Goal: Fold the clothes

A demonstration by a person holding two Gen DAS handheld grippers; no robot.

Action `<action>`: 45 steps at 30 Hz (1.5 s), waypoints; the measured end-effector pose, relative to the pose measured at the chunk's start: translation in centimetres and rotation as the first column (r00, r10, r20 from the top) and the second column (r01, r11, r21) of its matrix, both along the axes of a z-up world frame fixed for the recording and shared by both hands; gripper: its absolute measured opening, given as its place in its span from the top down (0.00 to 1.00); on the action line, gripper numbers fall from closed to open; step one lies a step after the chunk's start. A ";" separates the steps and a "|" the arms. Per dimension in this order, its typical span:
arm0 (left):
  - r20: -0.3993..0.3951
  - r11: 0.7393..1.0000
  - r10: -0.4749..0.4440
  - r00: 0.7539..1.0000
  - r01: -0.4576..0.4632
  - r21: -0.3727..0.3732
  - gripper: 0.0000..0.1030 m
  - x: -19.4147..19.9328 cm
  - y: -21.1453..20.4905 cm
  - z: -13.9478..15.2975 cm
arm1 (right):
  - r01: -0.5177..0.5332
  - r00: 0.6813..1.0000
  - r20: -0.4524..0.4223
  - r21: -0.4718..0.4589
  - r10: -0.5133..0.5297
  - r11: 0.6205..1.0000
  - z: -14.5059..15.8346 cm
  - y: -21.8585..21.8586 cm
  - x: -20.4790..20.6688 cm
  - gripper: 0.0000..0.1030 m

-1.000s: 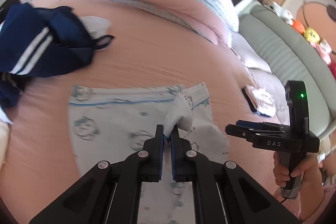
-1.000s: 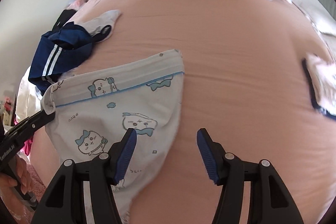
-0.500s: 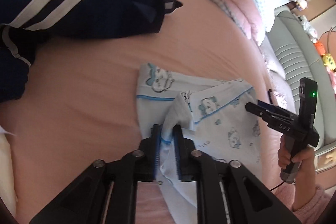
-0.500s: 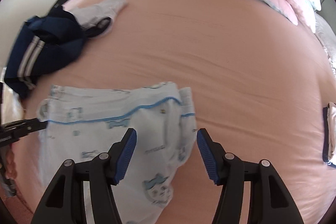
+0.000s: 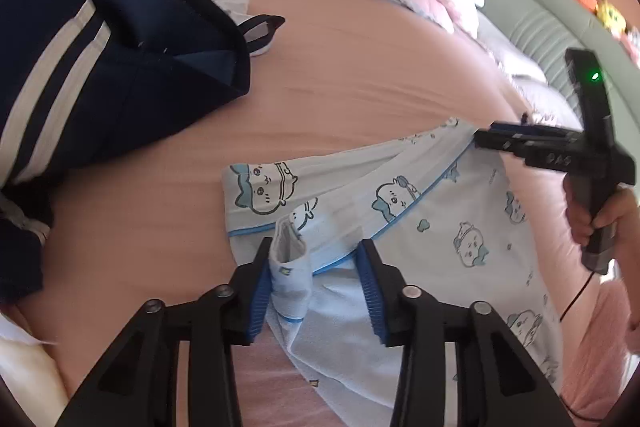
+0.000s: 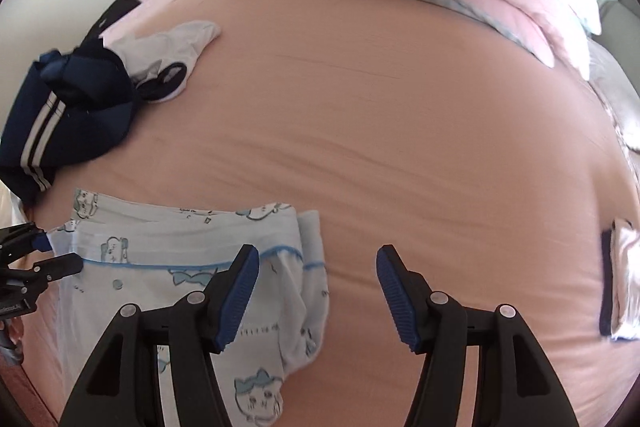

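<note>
1. On the peach-pink bed sheet (image 6: 400, 131), the pale blue cotton garment printed with cartoon cats and edged in blue piping (image 5: 400, 211) lay near the front edge, its top band doubled over and one end bunched into a small upright tuck
2. Left gripper (image 5: 316, 283) stood with its tongs wide; the tuck leaned against the left pad only, so it could have flopped back and undone the fold
3. Right gripper (image 6: 316, 291) also stood wide, over the garment's right edge and gripping nothing; a careless closing there might have pinched the sheet along with the cloth
4. With neither tong holding, the loose layers could have slid out of line
5. Navy garment with white stripes (image 5: 100, 75) lay just apart to the left, close enough to be caught by a sweep
</note>
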State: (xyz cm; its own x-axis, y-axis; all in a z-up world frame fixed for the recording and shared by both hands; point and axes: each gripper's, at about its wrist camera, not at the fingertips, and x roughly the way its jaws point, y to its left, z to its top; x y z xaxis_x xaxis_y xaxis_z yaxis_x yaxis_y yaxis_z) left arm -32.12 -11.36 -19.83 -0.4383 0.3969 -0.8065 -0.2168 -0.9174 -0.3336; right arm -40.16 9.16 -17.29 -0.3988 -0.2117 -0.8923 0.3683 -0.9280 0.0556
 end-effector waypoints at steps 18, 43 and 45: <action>0.050 0.999 -0.036 0.998 0.038 -0.033 0.96 -3.7 -0.8 1.2 | 0.025 1.000 -0.012 -0.018 -0.025 1.000 -1.0 1.3 -0.3 0.96; 0.025 0.977 0.086 0.996 -0.080 -0.200 0.74 2.4 -0.9 4.9 | 0.135 0.990 0.068 -0.285 -0.121 0.949 2.9 5.5 7.3 0.89; 0.080 0.983 0.119 0.990 -0.106 -0.150 0.74 5.3 -0.7 4.2 | 0.102 0.993 0.092 -0.285 -0.079 0.953 2.7 4.6 10.8 0.89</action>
